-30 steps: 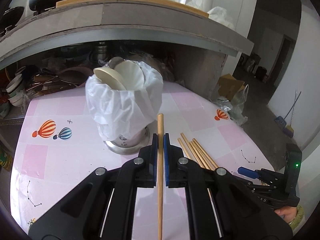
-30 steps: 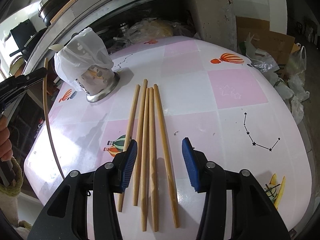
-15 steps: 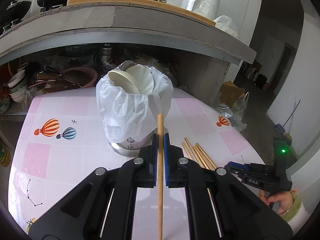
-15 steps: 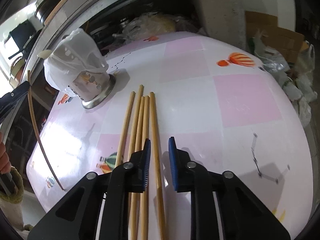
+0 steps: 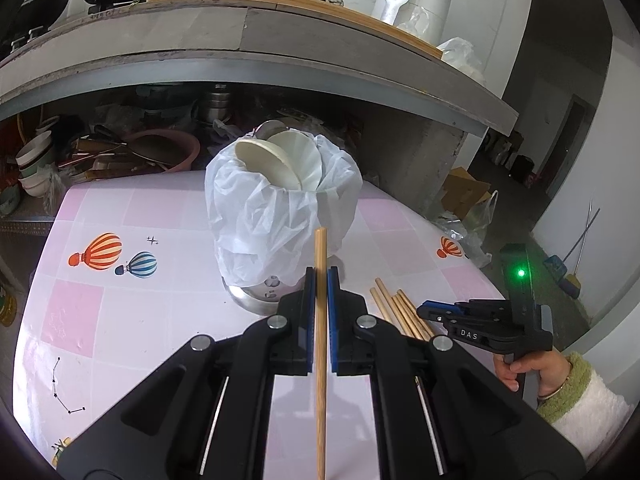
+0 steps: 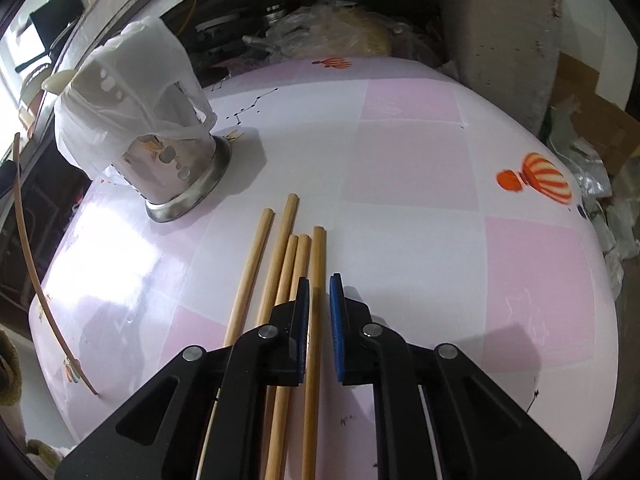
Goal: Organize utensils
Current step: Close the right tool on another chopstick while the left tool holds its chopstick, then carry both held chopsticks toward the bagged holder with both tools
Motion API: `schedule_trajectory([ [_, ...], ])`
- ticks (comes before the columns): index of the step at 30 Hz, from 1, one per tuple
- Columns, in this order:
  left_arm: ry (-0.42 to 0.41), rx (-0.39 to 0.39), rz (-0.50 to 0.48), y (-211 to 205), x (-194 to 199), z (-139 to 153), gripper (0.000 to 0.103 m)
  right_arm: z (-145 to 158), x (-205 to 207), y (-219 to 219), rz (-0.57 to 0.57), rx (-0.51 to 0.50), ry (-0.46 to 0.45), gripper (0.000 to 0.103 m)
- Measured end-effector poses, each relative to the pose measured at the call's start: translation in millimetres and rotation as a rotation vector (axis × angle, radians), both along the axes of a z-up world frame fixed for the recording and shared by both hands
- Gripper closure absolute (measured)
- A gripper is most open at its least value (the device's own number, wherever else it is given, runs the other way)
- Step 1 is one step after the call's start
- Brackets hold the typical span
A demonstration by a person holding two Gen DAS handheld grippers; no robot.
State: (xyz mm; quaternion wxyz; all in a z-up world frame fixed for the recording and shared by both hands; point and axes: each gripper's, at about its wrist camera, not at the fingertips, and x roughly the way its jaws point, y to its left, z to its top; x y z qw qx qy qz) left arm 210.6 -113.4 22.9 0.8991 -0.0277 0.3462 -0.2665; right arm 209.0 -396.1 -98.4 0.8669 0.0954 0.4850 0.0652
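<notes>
My left gripper [image 5: 319,280] is shut on a wooden chopstick [image 5: 320,344], held above the table and pointing toward the metal utensil holder [image 5: 280,216], which is lined with a white plastic bag and holds pale spoons. The held chopstick also shows in the right wrist view [image 6: 36,276] at the far left. Several wooden chopsticks [image 6: 288,276] lie side by side on the table. My right gripper [image 6: 319,292] is down at them, its jaws nearly closed around the rightmost chopstick [image 6: 316,308]. The holder [image 6: 160,152] stands beyond them to the left.
The table [image 6: 400,184] has a pink-and-white checked cover with balloon prints. A concrete counter [image 5: 280,52] overhangs its far side, with bowls and pans [image 5: 100,152] stored underneath. Cardboard and plastic bags [image 6: 592,128] lie on the floor to the right.
My right gripper went from wide open to nearly closed around the rightmost chopstick and moved forward along the pile. My left gripper rose with its chopstick, toward the holder.
</notes>
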Motion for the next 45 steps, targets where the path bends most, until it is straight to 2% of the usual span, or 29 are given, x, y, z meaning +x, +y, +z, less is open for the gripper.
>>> schedule_trajectory([
  [13,0.004,-0.009,0.013,5,0,-1,0.098,-4,19,14,0.049,-0.080,0.041,0.093],
  [19,0.003,-0.011,0.018,6,0,-1,0.098,-3,25,25,0.067,-0.157,0.045,0.096],
  [23,0.003,-0.012,0.020,7,0,-1,0.098,-1,20,24,0.050,-0.147,0.025,0.096],
  [31,-0.003,-0.015,0.019,8,-2,0,0.098,46,-6,7,-0.013,-0.088,-0.103,0.096],
  [39,-0.016,-0.018,0.014,8,-8,6,0.098,99,-51,-4,-0.055,-0.045,-0.248,0.096],
  [45,-0.026,-0.020,0.007,7,-14,11,0.098,125,-85,-4,-0.075,-0.034,-0.318,0.096],
])
